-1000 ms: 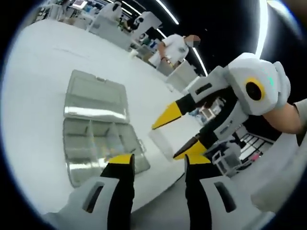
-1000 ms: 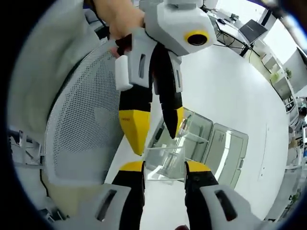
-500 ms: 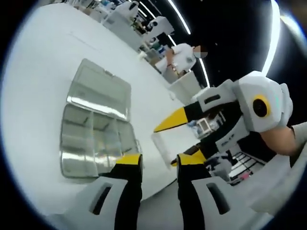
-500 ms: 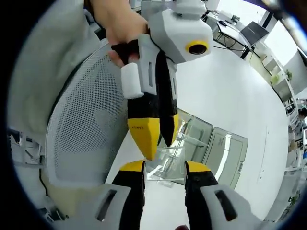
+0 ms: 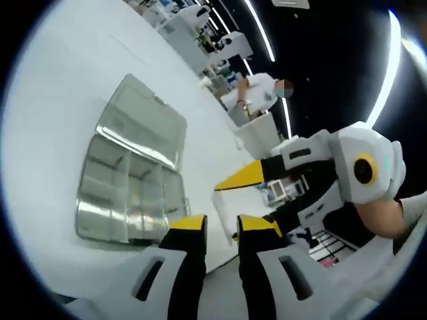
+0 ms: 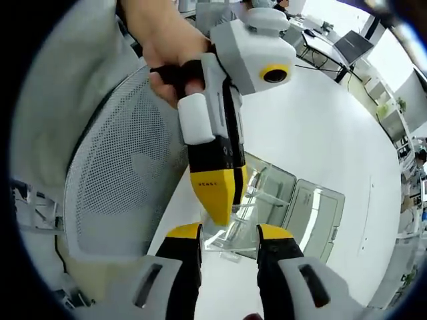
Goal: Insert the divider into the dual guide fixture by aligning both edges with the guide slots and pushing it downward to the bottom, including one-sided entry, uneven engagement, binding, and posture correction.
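while the right hand-held gripper (image 6: 229, 233) clamps the clear divider (image 6: 235, 230) above the counter (image 6: 320, 127) edge, the left hand-held gripper (image 6: 218, 215) pinches its near edge; open case (image 5: 130, 180) lies well apart.

Left gripper (image 6: 223, 207): white moulded shell, black shanks, yellow wedge fingers (image 6: 215, 193) with small dark lettering, yellow ring on the white head. Black grip inside a hand (image 6: 175, 63). Right gripper (image 5: 240, 208): same white shell, slotted black cut-outs, black and yellow fingers (image 5: 248, 175). Sleeve (image 6: 60, 87) light grey.
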Demonstrator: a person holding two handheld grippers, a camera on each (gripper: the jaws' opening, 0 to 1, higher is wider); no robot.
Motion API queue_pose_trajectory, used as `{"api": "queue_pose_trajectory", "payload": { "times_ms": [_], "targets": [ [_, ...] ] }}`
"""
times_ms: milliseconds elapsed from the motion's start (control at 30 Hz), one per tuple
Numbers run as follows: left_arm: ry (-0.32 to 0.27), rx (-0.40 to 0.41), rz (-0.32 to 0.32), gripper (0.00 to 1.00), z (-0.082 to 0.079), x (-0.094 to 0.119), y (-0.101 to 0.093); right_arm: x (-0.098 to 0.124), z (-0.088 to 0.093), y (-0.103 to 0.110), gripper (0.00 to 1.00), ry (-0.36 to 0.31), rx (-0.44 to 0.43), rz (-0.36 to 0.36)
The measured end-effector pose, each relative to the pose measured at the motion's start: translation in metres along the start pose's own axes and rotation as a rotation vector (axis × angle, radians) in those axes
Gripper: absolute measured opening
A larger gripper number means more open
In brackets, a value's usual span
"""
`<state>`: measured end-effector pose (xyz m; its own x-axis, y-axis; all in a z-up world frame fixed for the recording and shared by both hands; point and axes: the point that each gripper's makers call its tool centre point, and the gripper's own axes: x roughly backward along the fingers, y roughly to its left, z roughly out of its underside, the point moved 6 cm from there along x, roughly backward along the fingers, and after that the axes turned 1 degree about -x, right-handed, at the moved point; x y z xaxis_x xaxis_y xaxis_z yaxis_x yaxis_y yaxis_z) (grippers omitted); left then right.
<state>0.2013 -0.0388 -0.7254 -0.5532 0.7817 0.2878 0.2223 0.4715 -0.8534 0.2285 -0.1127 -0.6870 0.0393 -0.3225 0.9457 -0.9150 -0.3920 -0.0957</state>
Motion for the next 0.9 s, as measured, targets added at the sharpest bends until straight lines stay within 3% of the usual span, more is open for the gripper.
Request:
{"api": "queue_pose_trajectory", "payload": {
  "times_ms": [900],
  "targets": [
    [0.000, 0.055, 0.025, 0.02, 0.0048, -0.0072, -0.0019, 0.0018, -0.0007, 0.0028, 0.27, -0.009, -0.005, -0.007]
  ]
}}
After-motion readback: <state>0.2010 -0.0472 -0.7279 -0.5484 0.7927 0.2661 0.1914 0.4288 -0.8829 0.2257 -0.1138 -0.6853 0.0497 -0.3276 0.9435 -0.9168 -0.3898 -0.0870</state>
